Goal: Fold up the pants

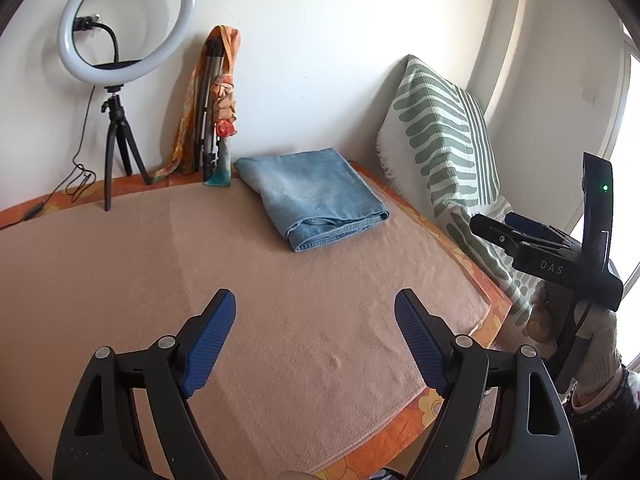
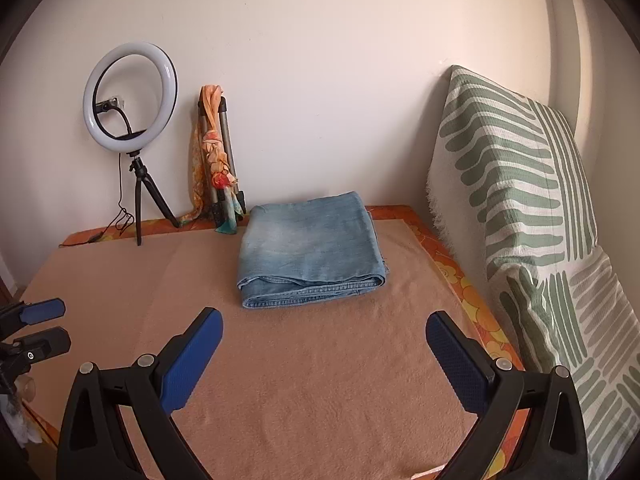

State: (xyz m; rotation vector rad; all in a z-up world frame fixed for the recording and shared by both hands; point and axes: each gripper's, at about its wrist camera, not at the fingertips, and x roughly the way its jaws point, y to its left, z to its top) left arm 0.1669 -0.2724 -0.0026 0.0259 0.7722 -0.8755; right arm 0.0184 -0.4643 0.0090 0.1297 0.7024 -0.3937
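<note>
Light blue denim pants point(image 1: 316, 196) lie folded into a compact rectangle at the far side of the tan blanket point(image 1: 200, 280); they also show in the right wrist view point(image 2: 310, 248). My left gripper point(image 1: 315, 304) is open and empty, held above the blanket well short of the pants. My right gripper point(image 2: 324, 324) is open and empty, also near the front, apart from the pants. The right gripper shows at the right edge of the left wrist view point(image 1: 516, 228); the left gripper shows at the left edge of the right wrist view point(image 2: 40, 324).
A ring light on a small tripod point(image 2: 130, 96) stands at the back left by the wall. A folded tripod wrapped in an orange scarf point(image 2: 216, 160) leans beside it. A green-striped cushion point(image 2: 520, 184) lines the right side. An orange floral sheet point(image 2: 456, 276) borders the blanket.
</note>
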